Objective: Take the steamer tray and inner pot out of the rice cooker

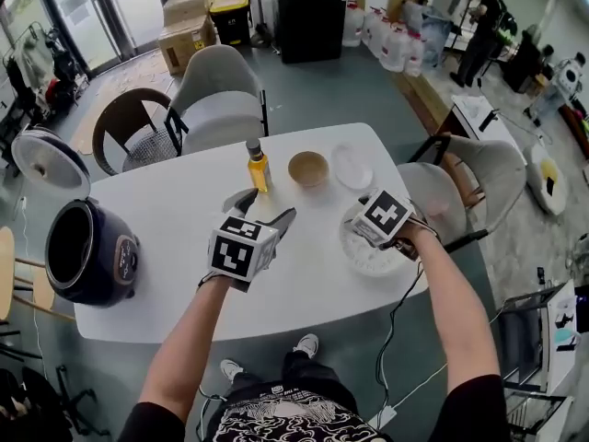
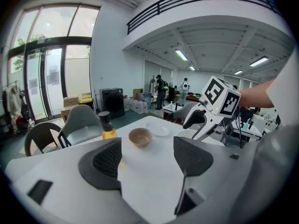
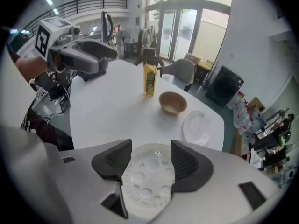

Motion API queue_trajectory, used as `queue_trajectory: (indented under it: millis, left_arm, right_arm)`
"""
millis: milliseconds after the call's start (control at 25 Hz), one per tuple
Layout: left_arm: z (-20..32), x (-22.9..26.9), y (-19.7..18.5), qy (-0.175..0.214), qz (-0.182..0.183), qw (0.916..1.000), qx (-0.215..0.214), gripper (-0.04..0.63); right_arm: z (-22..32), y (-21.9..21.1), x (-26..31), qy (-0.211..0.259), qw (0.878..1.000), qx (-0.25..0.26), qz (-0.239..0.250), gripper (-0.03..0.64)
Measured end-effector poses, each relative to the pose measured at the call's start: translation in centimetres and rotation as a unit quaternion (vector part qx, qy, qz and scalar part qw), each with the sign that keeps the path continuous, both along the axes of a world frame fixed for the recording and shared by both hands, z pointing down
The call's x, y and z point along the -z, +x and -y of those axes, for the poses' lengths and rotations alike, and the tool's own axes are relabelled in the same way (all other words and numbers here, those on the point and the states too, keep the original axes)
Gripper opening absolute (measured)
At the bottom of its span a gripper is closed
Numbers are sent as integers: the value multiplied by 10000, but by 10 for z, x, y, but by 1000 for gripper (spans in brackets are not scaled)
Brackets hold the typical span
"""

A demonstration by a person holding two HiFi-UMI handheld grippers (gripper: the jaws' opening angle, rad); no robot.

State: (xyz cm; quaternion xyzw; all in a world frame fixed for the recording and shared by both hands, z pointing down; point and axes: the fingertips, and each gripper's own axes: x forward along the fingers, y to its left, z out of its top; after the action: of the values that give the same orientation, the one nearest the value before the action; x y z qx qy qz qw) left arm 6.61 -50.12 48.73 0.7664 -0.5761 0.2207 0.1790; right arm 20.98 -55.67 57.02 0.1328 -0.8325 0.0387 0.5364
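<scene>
The white steamer tray (image 3: 145,181), round with several holes, lies flat on the white table (image 1: 184,238) at its right side; in the head view the tray (image 1: 373,256) sits just under my right hand. My right gripper (image 3: 150,160) hangs above it, pointing steeply down, open, pads clear of the tray. My left gripper (image 2: 147,160) is open and empty above the table's middle (image 1: 267,208). The dark rice cooker (image 1: 92,256) stands at the table's left end with its lid (image 1: 46,159) up. Its inside (image 1: 69,245) looks dark; I cannot make out the inner pot.
An oil bottle (image 1: 258,166), a wooden bowl (image 1: 308,168) and a clear plate (image 1: 352,166) stand along the table's far side. Chairs (image 1: 216,99) stand behind and at the right (image 1: 488,182). People stand far off at the back right.
</scene>
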Motion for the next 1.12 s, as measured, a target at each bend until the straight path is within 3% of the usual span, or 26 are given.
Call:
queue_trajectory:
  millis: [520, 720, 880, 1120]
  left_arm:
    - [-119, 76, -130, 793, 150, 9921, 960, 341]
    - [-171, 111, -187, 1140, 196, 9848, 1293, 341]
    - [-212, 128, -222, 1311, 183, 9801, 1482, 341]
    - [-285, 155, -282, 1550, 170, 9700, 1864, 341]
  right_arm:
    - [-90, -116, 116, 966, 9854, 190, 1392, 281]
    - [-132, -170, 158, 1161, 9722, 144, 2028, 282]
    - [-165, -203, 199, 1468, 9543, 192, 2594, 284]
    - [-224, -253, 240, 1507, 9352, 133, 3200, 284]
